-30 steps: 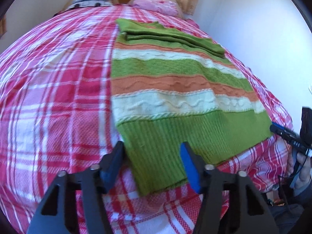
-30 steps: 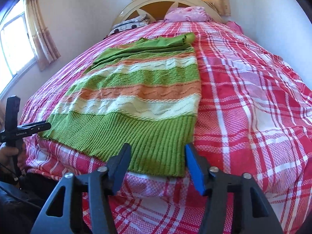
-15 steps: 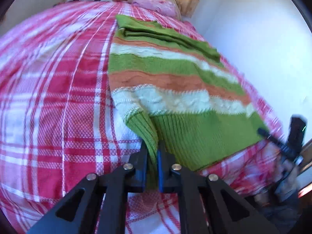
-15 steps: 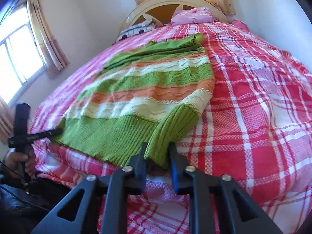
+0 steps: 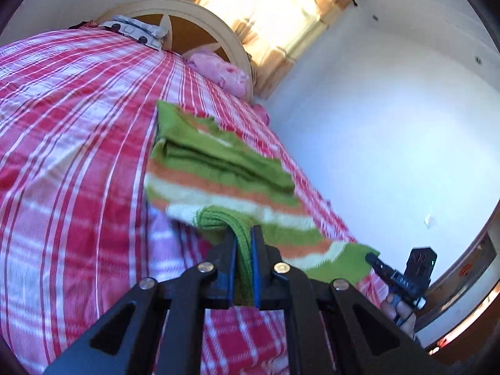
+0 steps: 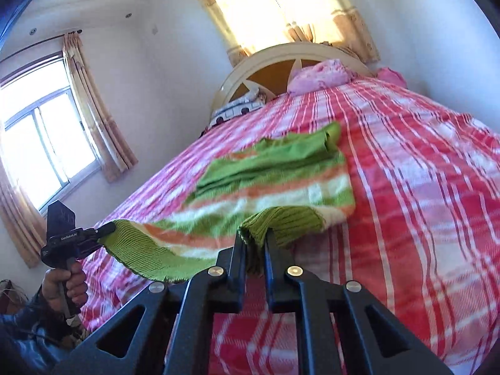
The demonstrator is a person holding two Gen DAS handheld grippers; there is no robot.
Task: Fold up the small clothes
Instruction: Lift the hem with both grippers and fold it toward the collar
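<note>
Bed with red plaid cover (image 5: 68,156), pink pillow (image 6: 318,76) at the headboard end. Striped green/orange/cream sweater (image 5: 218,168) lies mid-bed, far end already folded over, near hem lifted off the cover. Left gripper (image 5: 243,243) clamped on one ribbed hem corner, right gripper (image 6: 254,243) clamped on the other. Step looks like the bottom-to-top fold, mid-lift. Next probably: carry both corners forward evenly to the far end, lay flat, release.
</note>
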